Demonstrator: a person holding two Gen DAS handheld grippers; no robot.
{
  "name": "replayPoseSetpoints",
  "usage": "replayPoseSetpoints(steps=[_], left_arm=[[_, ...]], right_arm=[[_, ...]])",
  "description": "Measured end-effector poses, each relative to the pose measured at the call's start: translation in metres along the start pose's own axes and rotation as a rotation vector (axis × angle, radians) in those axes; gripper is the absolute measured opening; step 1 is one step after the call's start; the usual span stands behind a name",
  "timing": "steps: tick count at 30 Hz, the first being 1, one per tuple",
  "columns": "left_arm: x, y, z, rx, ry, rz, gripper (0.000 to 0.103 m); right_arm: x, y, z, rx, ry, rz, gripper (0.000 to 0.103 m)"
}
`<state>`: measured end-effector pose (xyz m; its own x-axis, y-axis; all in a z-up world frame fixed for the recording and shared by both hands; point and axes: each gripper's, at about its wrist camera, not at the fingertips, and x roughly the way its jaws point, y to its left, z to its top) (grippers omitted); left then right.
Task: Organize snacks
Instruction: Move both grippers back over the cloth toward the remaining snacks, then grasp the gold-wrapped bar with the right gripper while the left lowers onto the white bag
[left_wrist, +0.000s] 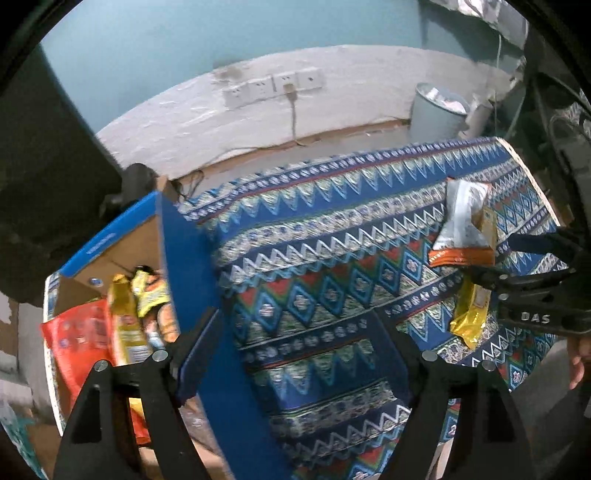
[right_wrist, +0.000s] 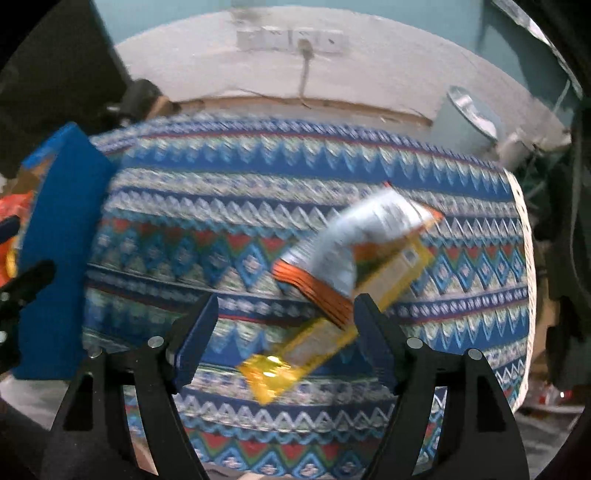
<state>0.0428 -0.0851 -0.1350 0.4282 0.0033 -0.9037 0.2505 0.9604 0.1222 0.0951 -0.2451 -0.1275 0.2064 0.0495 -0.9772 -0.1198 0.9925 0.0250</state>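
the right gripper (right_wrist: 284, 332) hangs spread and empty over the yellow packet (right_wrist: 328, 332) near the table's (right_wrist: 480, 184) right edge, its long axis diagonal; the left gripper (left_wrist: 295, 343), released too, sits farther off.

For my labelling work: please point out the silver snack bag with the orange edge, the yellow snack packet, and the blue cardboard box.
silver snack bag (left_wrist: 461, 218), left wrist view, its crumpled silver face.
yellow snack packet (right_wrist: 269, 373), right wrist view, its shiny sealed end.
blue cardboard box (left_wrist: 188, 266), left wrist view, its blue side wall.
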Motion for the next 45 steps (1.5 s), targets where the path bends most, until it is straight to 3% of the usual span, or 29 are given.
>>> replayPoseSetpoints(steps=[10, 19, 24, 32, 34, 36, 45], left_arm=[[0.036, -0.027, -0.002, 0.041, 0.038, -0.009, 0.081], [0.059, -0.041, -0.002, 0.089, 0.086, 0.011, 0.081], [0.068, -0.056, 0.010, 0.107, 0.097, -0.003, 0.081], [0.068, -0.095, 0.039, 0.120, 0.091, -0.088, 0.081], [0.066, -0.107, 0.048, 0.132, 0.077, -0.116, 0.082], [0.065, -0.117, 0.055, 0.147, 0.065, -0.137, 0.085], [0.078, -0.144, 0.083, 0.145, 0.062, -0.228, 0.087]], right_arm=[[0.044, -0.033, -0.018, 0.093, 0.089, -0.018, 0.075], [0.070, -0.045, -0.032, 0.082, 0.158, -0.024, 0.075], [0.067, -0.078, -0.050, 0.133, 0.171, -0.047, 0.075], [0.066, -0.159, -0.078, 0.240, 0.171, -0.077, 0.074], [0.064, -0.173, -0.084, 0.258, 0.164, -0.069, 0.060], [0.063, -0.189, -0.089, 0.268, 0.156, -0.054, 0.039], [0.061, -0.234, -0.094, 0.254, 0.107, -0.114, 0.035]])
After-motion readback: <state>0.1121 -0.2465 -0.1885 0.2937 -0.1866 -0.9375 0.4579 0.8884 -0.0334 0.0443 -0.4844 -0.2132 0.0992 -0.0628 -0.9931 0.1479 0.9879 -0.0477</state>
